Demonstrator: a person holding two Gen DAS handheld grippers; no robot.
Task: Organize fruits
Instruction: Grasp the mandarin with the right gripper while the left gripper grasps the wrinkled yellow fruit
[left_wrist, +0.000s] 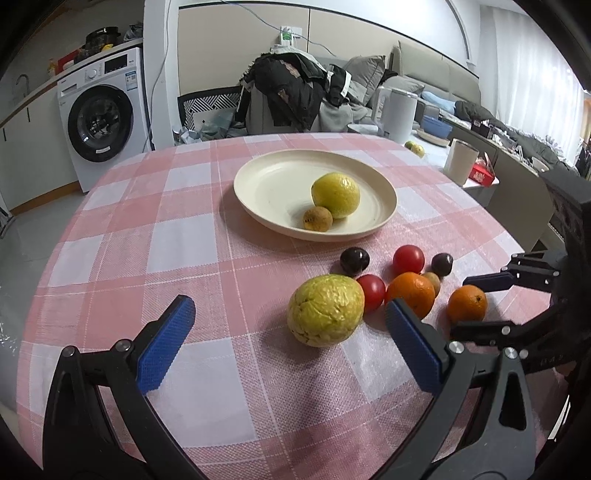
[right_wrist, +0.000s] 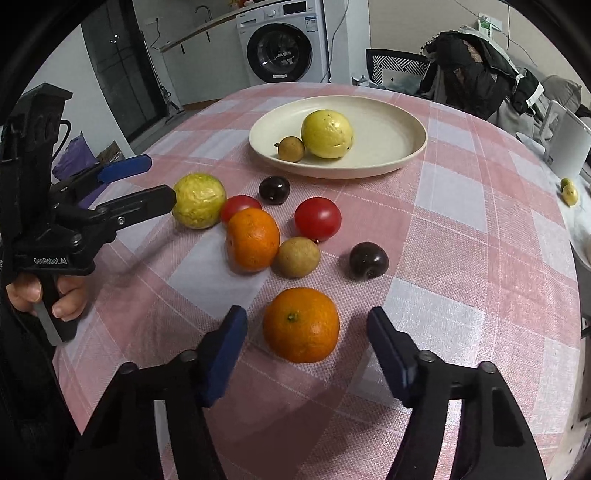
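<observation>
On the pink checked tablecloth (right_wrist: 461, 229) we see a cream plate (right_wrist: 399, 147) holding a yellow guava (right_wrist: 327, 133) with a small brown longan (right_wrist: 291, 148) touching it. Nearer us lie loose fruits: two dark cherries, two red tomatoes, another longan, a second, wrinkled guava (left_wrist: 325, 310) and two oranges. Our right gripper (right_wrist: 306, 343) has its blue pads on either side of the nearest orange (right_wrist: 301, 325), with a gap visible on both sides, so nothing is held. Our left gripper (left_wrist: 290, 336) stands wide around the wrinkled guava, not touching it. A person's hand (right_wrist: 48, 295) grips the left tool's handle.
</observation>
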